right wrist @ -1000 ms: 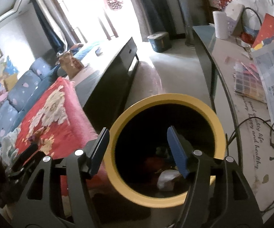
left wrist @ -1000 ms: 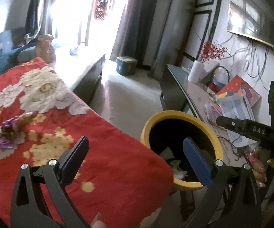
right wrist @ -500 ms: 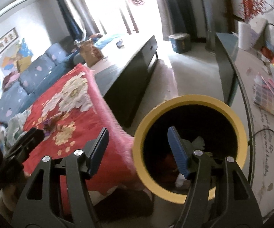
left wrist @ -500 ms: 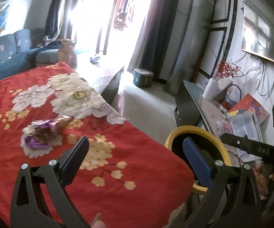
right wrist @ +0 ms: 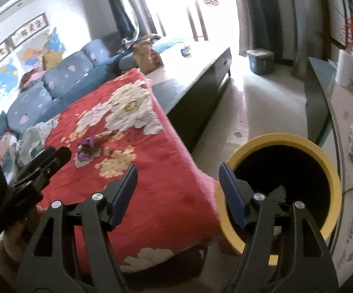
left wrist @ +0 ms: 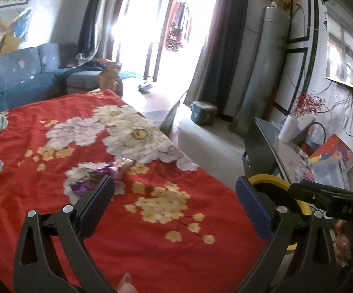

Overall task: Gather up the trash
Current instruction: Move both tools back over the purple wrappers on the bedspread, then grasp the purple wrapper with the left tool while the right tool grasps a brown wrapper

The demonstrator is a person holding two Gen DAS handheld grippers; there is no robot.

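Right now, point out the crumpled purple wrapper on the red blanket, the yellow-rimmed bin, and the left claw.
Crumpled purple foil wrapper [right wrist: 86, 149], right wrist view, on its shiny purple middle.
Round yellow-rimmed bin [right wrist: 279, 139], right wrist view, on the far rim.
Left claw [left wrist: 175, 204], left wrist view, midway between its open fingertips.

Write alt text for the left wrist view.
The open left tool hovers over a red floral blanket, facing a purple crumpled wrapper lying on it. A yellow-rimmed bin stands off the blanket's right edge.
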